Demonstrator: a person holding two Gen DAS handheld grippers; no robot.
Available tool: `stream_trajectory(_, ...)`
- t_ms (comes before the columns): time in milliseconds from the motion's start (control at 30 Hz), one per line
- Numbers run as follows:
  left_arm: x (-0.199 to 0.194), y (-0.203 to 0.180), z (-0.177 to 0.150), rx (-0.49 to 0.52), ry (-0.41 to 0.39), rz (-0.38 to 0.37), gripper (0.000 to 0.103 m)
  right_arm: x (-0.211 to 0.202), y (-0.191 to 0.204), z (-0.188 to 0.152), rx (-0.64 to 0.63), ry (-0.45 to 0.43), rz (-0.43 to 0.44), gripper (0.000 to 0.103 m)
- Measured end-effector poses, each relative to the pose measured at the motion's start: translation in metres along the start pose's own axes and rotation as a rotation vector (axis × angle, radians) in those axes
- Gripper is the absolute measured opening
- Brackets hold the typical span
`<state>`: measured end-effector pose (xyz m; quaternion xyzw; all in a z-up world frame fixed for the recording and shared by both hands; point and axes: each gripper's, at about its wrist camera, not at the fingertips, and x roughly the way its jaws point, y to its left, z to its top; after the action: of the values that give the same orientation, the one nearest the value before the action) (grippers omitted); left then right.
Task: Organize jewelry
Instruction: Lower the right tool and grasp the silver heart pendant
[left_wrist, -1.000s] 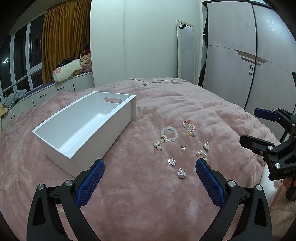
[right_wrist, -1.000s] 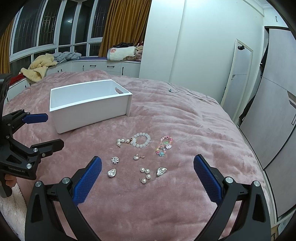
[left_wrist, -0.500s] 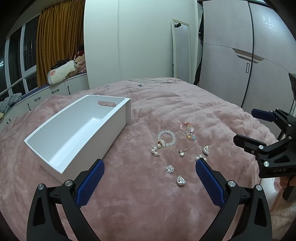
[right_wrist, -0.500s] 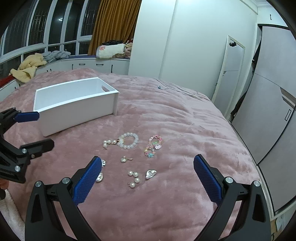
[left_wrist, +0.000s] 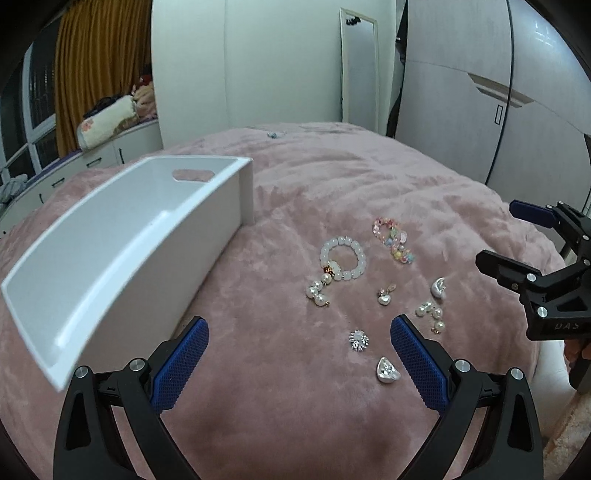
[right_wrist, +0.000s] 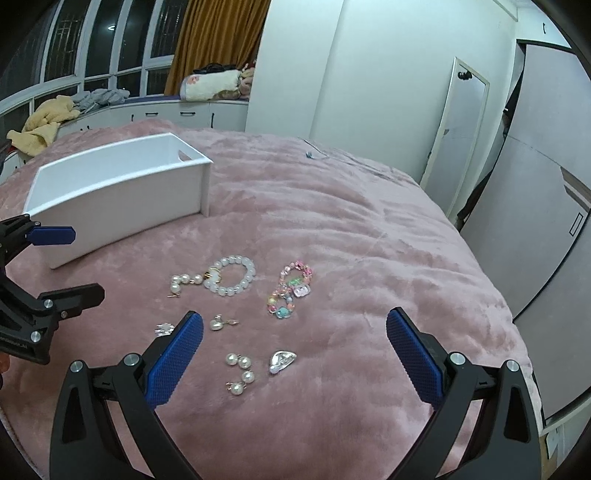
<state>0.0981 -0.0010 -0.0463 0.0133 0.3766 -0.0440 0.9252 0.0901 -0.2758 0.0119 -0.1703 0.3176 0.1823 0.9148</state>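
Left gripper (left_wrist: 299, 328) spread wide, blue pads well apart, nothing between them; held above the pink blanket (left_wrist: 332, 192), just near of the jewelry scatter. Right gripper (right_wrist: 294, 325) likewise spread wide and empty, poised over the same scatter from the other side.

White box (left_wrist: 122, 254) resting on the blanket to the left of the jewelry, open top, handle slot in the far end wall, interior bare as far as visible.

Laid loose on the blanket, outside the box:
- white bead bracelet (left_wrist: 343, 257) with a pearl drop touching its near-left edge
- multicoloured bead bracelet (left_wrist: 392, 240) just beside it to the right
- small heart pendant (left_wrist: 384, 296) nearer, apart from both bracelets
- pearl earrings (left_wrist: 430, 314) close to the left gripper's right pad
- silver shell-shaped piece (left_wrist: 439, 287) just beyond those pearls
- spiky silver brooch (left_wrist: 359, 340) between the left gripper's pads
- faceted silver teardrop (left_wrist: 387, 370) nearest, beside the right pad

No item in contact with either gripper
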Motion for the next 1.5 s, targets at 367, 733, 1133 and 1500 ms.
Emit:
stream_trajectory(367,0.042,-0.022,-0.018,0.082,0.062,-0.071,0.1,0.061,-0.012,-0.021,0.043,0.143,0.114,0.066)
stream_trajectory(733,0.052,-0.042,-0.039,0.131,0.097,-0.14,0.088,0.083,-0.008,-0.041,0.029,0.229,0.134,0.05)
stream_trajectory(1133,0.059,-0.039,-0.049,0.102,0.141,-0.138,0.057,0.089,-0.006,-0.05,0.033,0.259,0.203,0.026)
stream_trajectory(1500,0.059,-0.048,-0.054,0.126,0.15,-0.228,0.02,0.084,-0.009,-0.05,0.055,0.237,0.207,0.026)
